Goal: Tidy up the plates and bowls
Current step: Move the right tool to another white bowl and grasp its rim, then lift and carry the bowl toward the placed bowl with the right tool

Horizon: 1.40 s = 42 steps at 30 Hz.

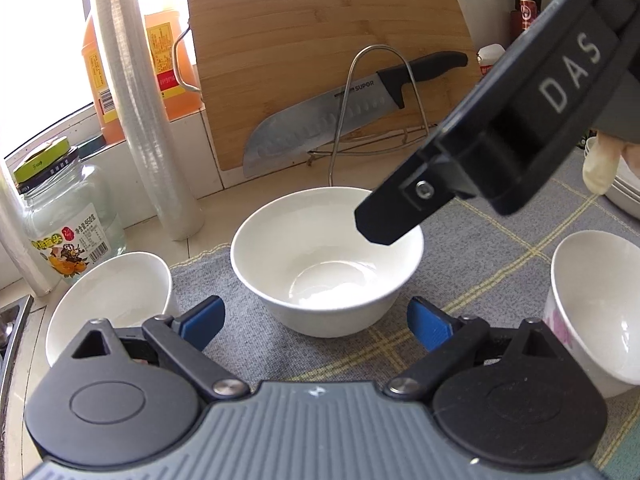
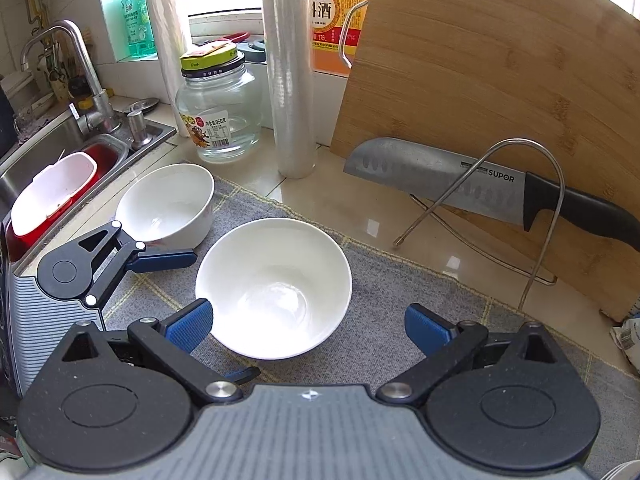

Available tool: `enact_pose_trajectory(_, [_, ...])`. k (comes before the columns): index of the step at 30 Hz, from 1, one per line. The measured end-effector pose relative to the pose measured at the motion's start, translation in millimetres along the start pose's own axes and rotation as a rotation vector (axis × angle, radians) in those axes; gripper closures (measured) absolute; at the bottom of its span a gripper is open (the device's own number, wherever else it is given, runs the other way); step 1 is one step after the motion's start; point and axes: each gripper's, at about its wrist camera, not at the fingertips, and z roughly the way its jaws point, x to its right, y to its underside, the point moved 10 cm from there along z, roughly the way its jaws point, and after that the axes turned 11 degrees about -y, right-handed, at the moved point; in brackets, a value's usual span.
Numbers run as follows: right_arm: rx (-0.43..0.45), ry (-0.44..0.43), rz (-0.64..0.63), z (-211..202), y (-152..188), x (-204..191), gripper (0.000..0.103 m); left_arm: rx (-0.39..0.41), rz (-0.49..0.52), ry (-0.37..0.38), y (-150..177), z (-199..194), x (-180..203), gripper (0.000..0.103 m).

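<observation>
A plain white bowl (image 1: pixel 326 256) stands upright on a grey checked mat (image 1: pixel 480 240), just ahead of my left gripper (image 1: pixel 316 324), which is open with nothing between its blue pads. One finger (image 1: pixel 388 220) of my right gripper hangs over the bowl's far right rim. In the right wrist view the same bowl (image 2: pixel 274 288) lies just ahead of my open right gripper (image 2: pixel 310 326), nearer the left pad, and neither pad presses on it. A second white bowl (image 1: pixel 112 300) (image 2: pixel 168 204) sits to the left. A flower-patterned bowl (image 1: pixel 596 312) stands at the right.
A bamboo cutting board (image 2: pixel 500 80) leans at the back, with a knife (image 2: pixel 440 184) on a wire rack (image 2: pixel 552 216). A glass jar (image 2: pixel 220 112), a cling-film roll (image 2: pixel 290 80) and an orange bottle (image 2: pixel 336 12) stand behind. The sink (image 2: pixel 60 140) with a red basin is left. Stacked white dishes (image 1: pixel 628 192) are far right.
</observation>
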Motion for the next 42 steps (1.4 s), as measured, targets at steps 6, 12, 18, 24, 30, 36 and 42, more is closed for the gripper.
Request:
enact_pose_trajectory(6, [-0.039,-0.045,0.006,25,-4,3,0.000,-0.002,0.008,0.011,0,6,1,0.006])
enact_pose_trajectory(12, [-0.067,-0.085,0.008,45,-8,3,0.000,-0.001,0.010,0.014,1,11,1,0.008])
enact_pose_trajectory(18, [-0.084,-0.109,0.008,58,-10,4,0.001,0.011,0.011,0.031,0,11,1,0.009])
enact_pose_trajectory(24, [-0.095,-0.130,0.011,62,-9,2,0.005,0.021,0.022,0.040,-1,10,5,0.013])
enact_pose_trajectory(30, [-0.090,-0.145,0.011,62,-10,0,0.006,0.026,0.028,0.048,-1,8,7,0.015])
enact_pose_trajectory(36, [-0.089,-0.151,0.014,59,-11,-1,0.006,0.024,0.030,0.051,-1,7,7,0.015])
enact_pose_trajectory(42, [-0.086,-0.153,0.007,55,-11,-4,0.006,0.012,0.033,0.053,-2,6,6,0.015])
